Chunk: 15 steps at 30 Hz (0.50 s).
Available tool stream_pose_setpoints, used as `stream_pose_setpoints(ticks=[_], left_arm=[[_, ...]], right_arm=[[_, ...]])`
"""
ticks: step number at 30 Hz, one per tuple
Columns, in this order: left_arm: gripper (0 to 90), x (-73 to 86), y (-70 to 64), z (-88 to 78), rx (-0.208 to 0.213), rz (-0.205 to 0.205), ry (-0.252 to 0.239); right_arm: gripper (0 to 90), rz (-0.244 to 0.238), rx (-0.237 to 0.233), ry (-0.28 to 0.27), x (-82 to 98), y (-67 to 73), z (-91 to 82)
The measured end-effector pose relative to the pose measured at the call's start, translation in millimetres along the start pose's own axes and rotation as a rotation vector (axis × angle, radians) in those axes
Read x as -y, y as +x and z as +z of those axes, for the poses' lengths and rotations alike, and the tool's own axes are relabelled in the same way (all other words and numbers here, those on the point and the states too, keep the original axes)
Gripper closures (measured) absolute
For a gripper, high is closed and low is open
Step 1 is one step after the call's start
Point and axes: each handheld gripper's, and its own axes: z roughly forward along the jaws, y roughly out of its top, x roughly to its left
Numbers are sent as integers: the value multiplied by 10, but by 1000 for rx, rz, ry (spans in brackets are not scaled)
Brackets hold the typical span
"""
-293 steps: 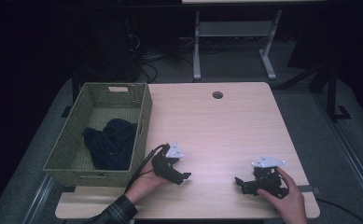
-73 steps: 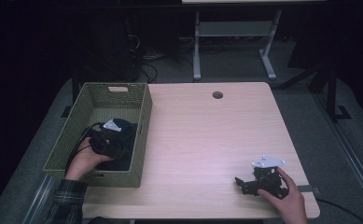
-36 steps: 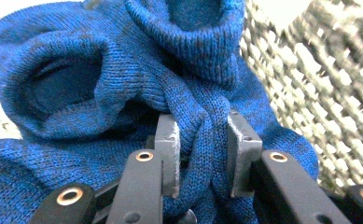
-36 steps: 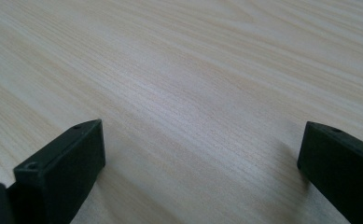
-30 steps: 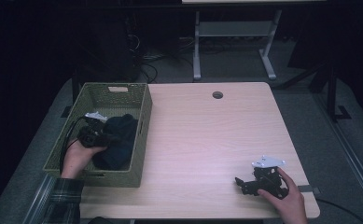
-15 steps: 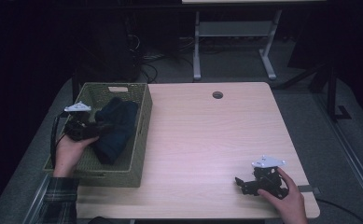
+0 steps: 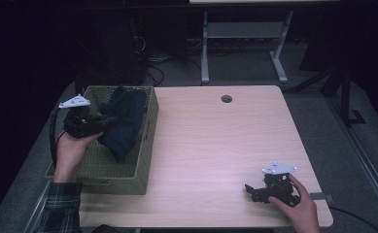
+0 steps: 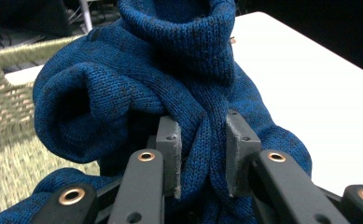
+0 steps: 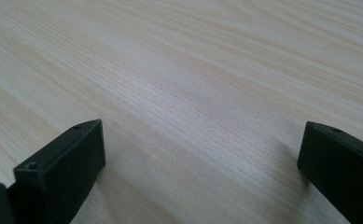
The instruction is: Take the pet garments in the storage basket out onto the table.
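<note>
- Since the frame half a second back, the left gripper (image 7: pixel 110 118) has risen a little above the basket (image 7: pixel 147 145), and the dark blue knitted garment (image 7: pixel 123 124) has come further up out of it; a second ago that gripper was low inside the basket, on the cloth.
- Right now the garment hangs from the left gripper's jaws, bunched and folded over the basket's inside, its lower end drooping towards the woven floor.
- From the left gripper view, the two jaws are clamped on a fold of the knit (image 8: pixel 202 140), the pads (image 8: pixel 170 154) pressing into it from both sides, with a rolled, tube-like part of the cloth rising just beyond them.
- No label, brand or writing can be read on the garment, the basket or either gripper.
- Beneath the garment, the green woven basket stands on the left part of the wooden table (image 7: pixel 215 145), its long side running away from the person.
- The left hand (image 7: pixel 72 148) holds its gripper over the basket's left half, a plaid sleeve (image 7: pixel 60 206) behind it.
- Well apart, near the table's front right corner, the right gripper (image 7: pixel 249 188) rests on the tabletop in the right hand (image 7: pixel 296 206).
- Its jaws stand wide apart, with bare wood grain (image 9: pixel 193 93) between them.
- A round hole (image 7: pixel 226 98) sits in the table near its far edge.
</note>
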Motion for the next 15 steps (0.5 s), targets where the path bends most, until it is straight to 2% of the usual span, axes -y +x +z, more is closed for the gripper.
stream_pose_setpoints(ticks=[15], left_arm=[[716,-363,-198,-87,48,37,-116]], right_arm=[[5,0,0,0,0,-3,0]])
